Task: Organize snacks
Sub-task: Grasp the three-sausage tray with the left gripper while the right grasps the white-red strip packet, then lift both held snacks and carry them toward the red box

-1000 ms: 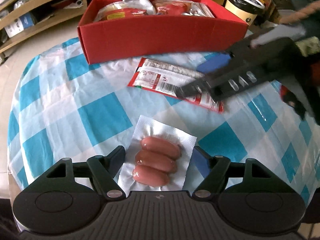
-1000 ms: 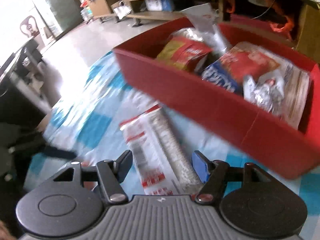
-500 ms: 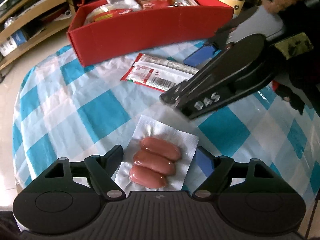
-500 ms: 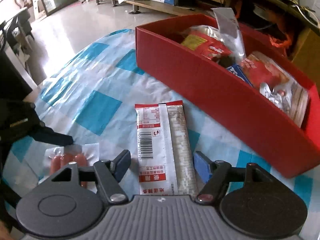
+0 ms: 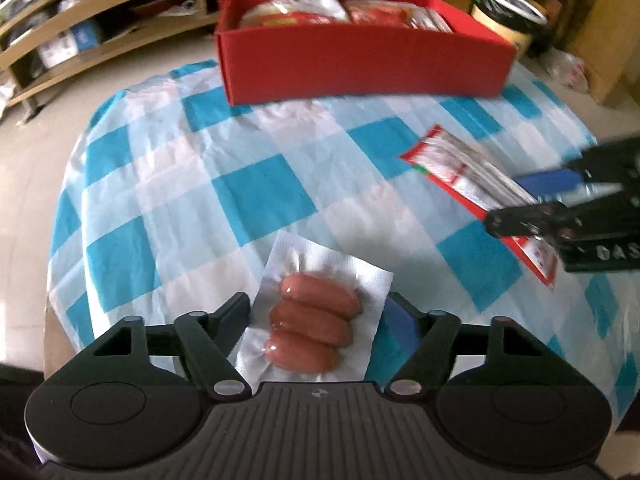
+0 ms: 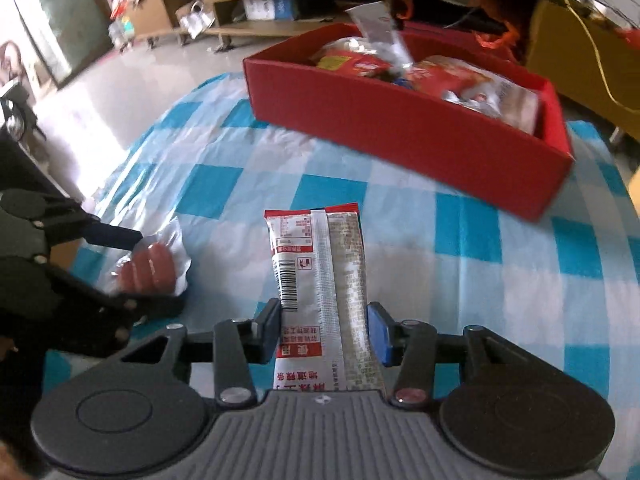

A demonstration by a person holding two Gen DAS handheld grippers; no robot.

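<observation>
- Blue-and-white checked plastic cloth [image 5: 260, 184] covers the table.
- Open red cardboard box [image 6: 400, 128], filled with snack packets, stands at the far edge.
- Right claw [image 6: 324, 332] has just closed, gripping the long red-and-white foil packet [image 6: 320, 264].
- Left claw [image 5: 316, 320], closing, brackets the clear vacuum pack of three sausages [image 5: 312, 320]; pad contact unclear.

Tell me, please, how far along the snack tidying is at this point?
Done: several packets already sit in the red box. In hand: the right gripper is shut on the red-and-white packet, while the left gripper, jaws just closing, straddles the sausage pack without clearly pinching it. Left: both packs are still outside the box, over the checked tablecloth.
</observation>
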